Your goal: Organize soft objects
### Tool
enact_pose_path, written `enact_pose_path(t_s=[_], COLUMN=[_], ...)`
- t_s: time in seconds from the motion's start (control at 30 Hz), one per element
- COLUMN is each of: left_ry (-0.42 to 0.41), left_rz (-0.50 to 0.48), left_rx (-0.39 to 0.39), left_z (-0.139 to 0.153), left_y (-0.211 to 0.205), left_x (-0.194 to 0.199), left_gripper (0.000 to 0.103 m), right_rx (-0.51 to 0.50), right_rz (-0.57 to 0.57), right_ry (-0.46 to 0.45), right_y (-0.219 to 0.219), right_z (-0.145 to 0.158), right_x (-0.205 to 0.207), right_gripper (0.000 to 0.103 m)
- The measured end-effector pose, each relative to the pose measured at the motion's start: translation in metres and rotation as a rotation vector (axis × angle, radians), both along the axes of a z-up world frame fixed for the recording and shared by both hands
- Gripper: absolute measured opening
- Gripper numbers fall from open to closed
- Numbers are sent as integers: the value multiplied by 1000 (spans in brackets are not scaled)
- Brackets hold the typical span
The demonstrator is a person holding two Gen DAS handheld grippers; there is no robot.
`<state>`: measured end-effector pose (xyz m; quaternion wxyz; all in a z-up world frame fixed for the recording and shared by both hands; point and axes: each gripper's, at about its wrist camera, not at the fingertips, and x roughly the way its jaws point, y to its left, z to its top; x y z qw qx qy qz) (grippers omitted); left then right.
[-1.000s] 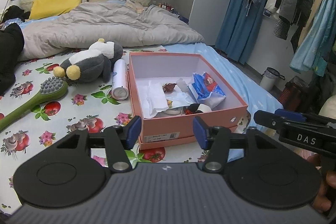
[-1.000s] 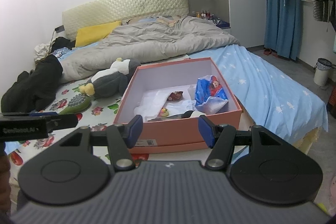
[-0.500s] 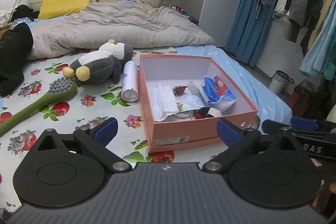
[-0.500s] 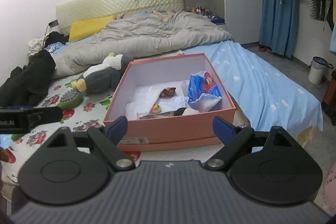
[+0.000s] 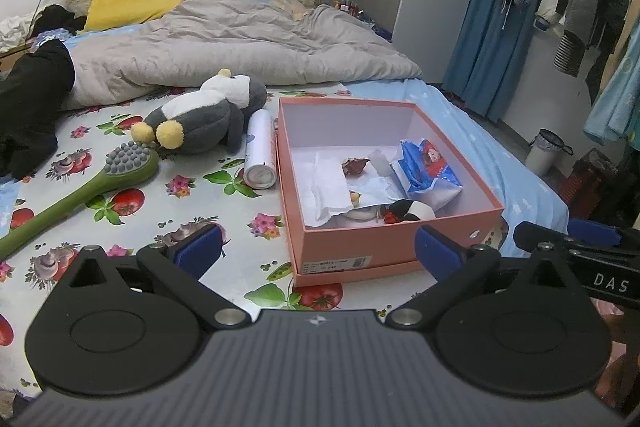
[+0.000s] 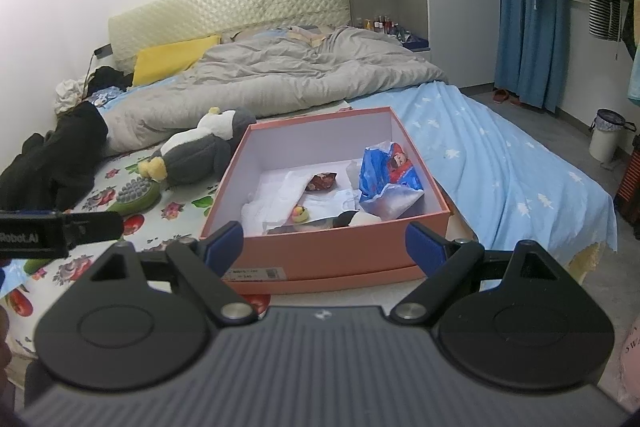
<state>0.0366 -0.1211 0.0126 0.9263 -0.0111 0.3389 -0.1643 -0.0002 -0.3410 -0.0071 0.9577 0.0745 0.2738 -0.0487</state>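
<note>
Bedroom, bed with fruit-print sheet (image 5: 120,227) as workspace. Grey-white plush penguin (image 5: 200,117) lies just beside open pink cardboard box (image 5: 392,247), not in yet. Left tongs (image 5: 316,251) and right tongs (image 6: 324,241) just spread wide, empty, hovering before box, probably readying plush grab.

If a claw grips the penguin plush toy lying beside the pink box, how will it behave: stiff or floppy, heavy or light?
The penguin plush toy looks stuffed and fuzzy, so it probably squashes under grip. Its yellow feet will likely dangle. It seems light for its bulk and, lying slumped on its side, unlikely to roll.
</note>
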Motion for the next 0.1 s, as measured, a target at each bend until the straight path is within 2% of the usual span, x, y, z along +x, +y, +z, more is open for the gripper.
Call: enact_pose_path(t_s=[0.1], left_ry=[1], left_rz=[-1], left_rx=[-2], left_z=[0], left_y=[0], left_x=[0], left_gripper=[103], right_rx=[-3], right_rz=[2], right_ry=[2], right_y=[0], right_z=[-1], right_x=[0], right_gripper=[90])
